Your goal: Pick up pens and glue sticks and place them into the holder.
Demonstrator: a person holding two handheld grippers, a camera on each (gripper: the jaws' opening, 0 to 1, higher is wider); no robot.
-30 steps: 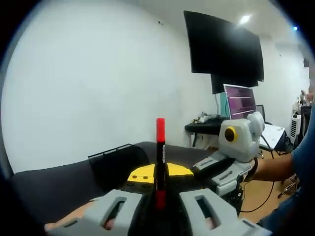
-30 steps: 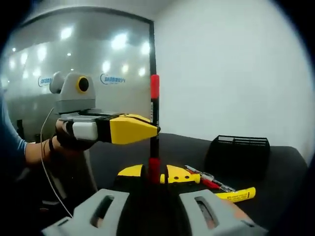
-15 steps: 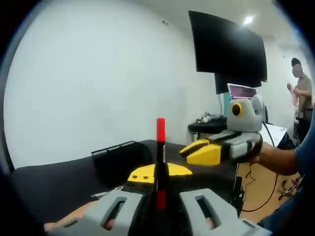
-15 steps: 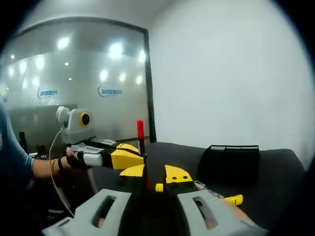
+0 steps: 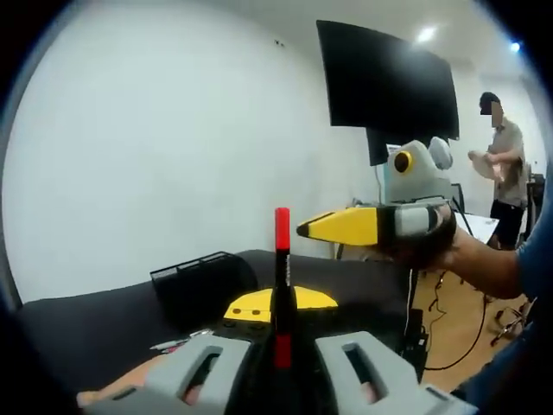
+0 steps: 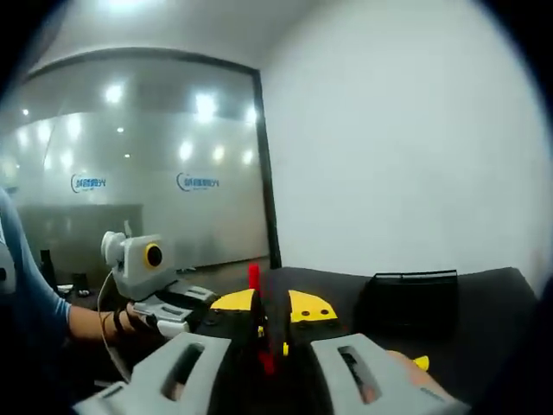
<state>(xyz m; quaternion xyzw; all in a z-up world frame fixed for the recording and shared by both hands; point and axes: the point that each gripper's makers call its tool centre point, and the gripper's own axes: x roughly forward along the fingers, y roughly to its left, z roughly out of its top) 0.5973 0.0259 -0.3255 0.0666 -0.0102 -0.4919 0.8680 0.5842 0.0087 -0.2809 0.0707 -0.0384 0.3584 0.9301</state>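
Note:
My left gripper (image 5: pixel 282 304) is shut on a black pen with a red cap (image 5: pixel 282 259), which stands upright across its yellow jaw tips. The black mesh holder (image 5: pixel 203 281) sits on the dark table behind it. My right gripper (image 5: pixel 313 230) hovers higher up on the right, held by a hand, tips pointing left with nothing on them. In the right gripper view my right gripper (image 6: pixel 273 304) stands open. Through its gap I see the pen (image 6: pixel 254 278), with the left gripper (image 6: pixel 192 299) low on the left. The holder (image 6: pixel 415 298) stands to the right.
A few loose pens (image 5: pixel 177 343) lie on the black table (image 5: pixel 95 333) in front of the holder, and something yellow (image 6: pixel 421 361) lies near it. A wall screen (image 5: pixel 389 82) hangs above; a person (image 5: pixel 503 156) stands far right. A glass wall (image 6: pixel 130 181) lies beyond.
The right gripper has lifted up and away from the pen, which stays in the left gripper. In the right gripper view the left gripper and pen now sit lower and smaller.

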